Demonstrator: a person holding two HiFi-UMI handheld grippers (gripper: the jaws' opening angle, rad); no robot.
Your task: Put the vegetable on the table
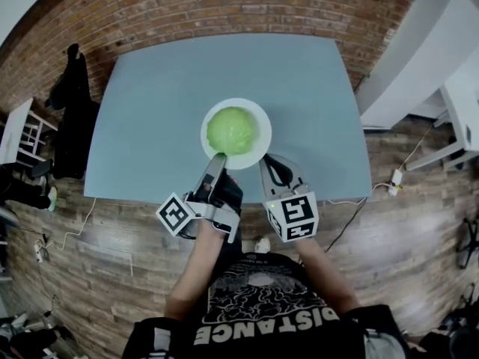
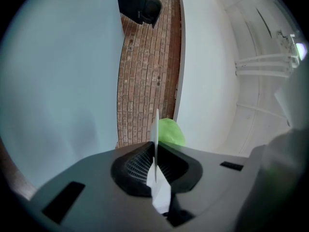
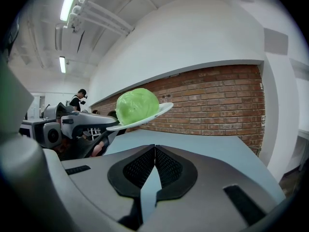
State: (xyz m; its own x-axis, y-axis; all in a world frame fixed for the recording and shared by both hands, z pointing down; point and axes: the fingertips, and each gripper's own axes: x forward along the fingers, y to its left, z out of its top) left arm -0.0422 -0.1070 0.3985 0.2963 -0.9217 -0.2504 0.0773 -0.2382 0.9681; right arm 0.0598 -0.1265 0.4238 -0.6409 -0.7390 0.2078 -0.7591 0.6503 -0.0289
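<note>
Cabbage (image 1: 232, 130), a round pale green head, sits in the middle of a white plate (image 1: 266, 137) over the near half of the grey-blue table (image 1: 150, 126). At the left, the left gripper (image 1: 218, 158) has its jaws closed tight on the plate's near-left rim. In its own view the thin rim runs edge-on between the two pads, with the cabbage just past them, on the right of the rim. From the right gripper view the plate is tilted, its right side higher, and looks raised off the tabletop, with the cabbage resting on it. Just right of the plate's near edge is the right gripper (image 1: 268, 159), apart from the plate. Its jaws are pressed together with nothing between them, and the cabbage lies ahead and to its left.
</note>
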